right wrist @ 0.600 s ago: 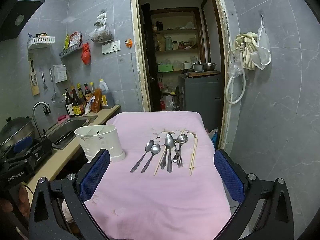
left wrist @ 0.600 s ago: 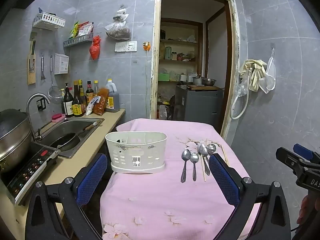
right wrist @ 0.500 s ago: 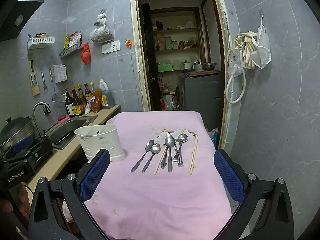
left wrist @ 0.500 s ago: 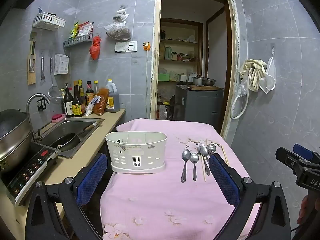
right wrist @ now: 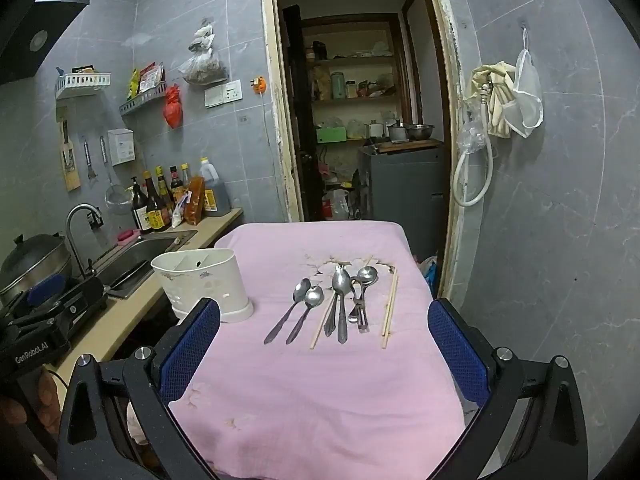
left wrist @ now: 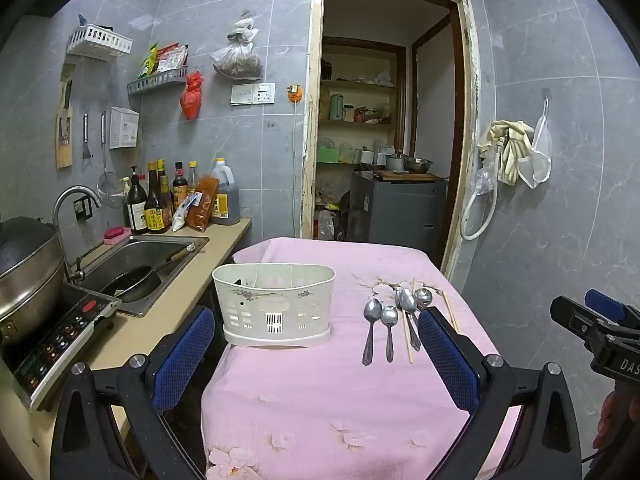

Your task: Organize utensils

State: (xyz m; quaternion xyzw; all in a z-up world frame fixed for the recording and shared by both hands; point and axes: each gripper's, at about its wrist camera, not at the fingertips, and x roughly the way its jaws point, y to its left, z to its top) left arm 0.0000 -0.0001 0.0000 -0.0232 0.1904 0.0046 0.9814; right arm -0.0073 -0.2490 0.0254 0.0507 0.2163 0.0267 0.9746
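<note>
Both tools are held back at the near edge of the pink cloth (right wrist: 320, 400), jaws wide apart and empty: left gripper (left wrist: 316, 356), right gripper (right wrist: 324, 344). Nothing is seen to have shifted over the last half second, so the task is judged not yet begun. Farther on, spoons (right wrist: 340, 300) and chopsticks (right wrist: 389, 312) lie loose, well apart from the holder (left wrist: 274, 304).

A table (right wrist: 320, 400) under a pink cloth (right wrist: 280, 240) carries a white caddy (right wrist: 204, 284); beside it lie spoons (right wrist: 340, 292). Chopsticks (right wrist: 389, 312) flank them.
</note>
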